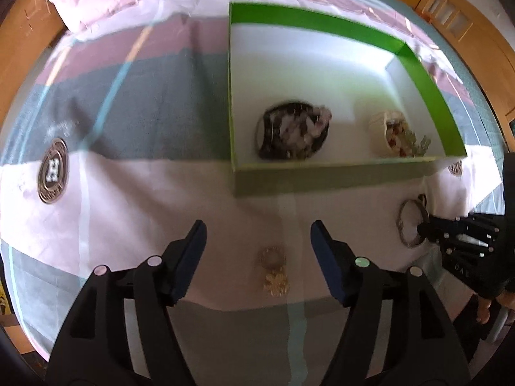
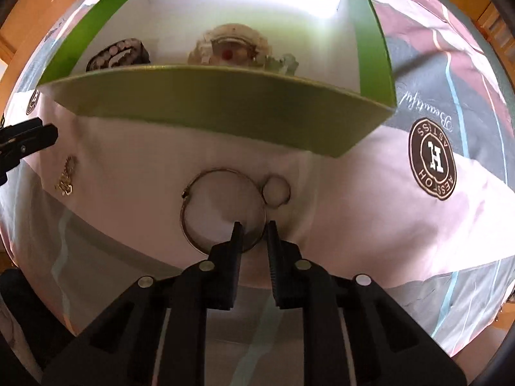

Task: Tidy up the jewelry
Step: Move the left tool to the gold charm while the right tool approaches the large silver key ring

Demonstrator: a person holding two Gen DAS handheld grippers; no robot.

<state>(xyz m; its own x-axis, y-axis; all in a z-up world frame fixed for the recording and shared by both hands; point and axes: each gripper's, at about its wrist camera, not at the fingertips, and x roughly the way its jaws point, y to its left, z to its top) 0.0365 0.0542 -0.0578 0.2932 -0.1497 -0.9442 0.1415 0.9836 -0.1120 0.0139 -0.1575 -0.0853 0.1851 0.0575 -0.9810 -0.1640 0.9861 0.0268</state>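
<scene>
Jewelry lies partly inside a green box (image 1: 428,87) with a white floor and partly on the striped bedspread (image 1: 154,112) in front of it. Inside the box, a dark beaded bracelet (image 1: 293,132) sits toward the left and a pale beaded piece (image 1: 397,133) toward the right, well apart from each other. On the cloth just before the box's near wall, a gold brooch (image 1: 275,271) lies between the fingers of the left gripper (image 1: 259,234), whose jaws stand wide apart and touch nothing. Further right on the cloth lie a thin metal bangle (image 2: 222,210) and, touching its upper right edge, a small ring (image 2: 276,191). The right gripper (image 2: 254,228) points down at the bangle with its jaws drawn close together, one finger inside the hoop and the other outside, so the wire of the bangle runs between them; a narrow gap shows between the pads, and whether they press on the wire cannot be told. A round brown logo (image 2: 433,162) is printed on the bedspread to the right of the box, and another (image 1: 53,170) to its left. Wooden flooring (image 1: 19,41) shows around the bed's edges.
</scene>
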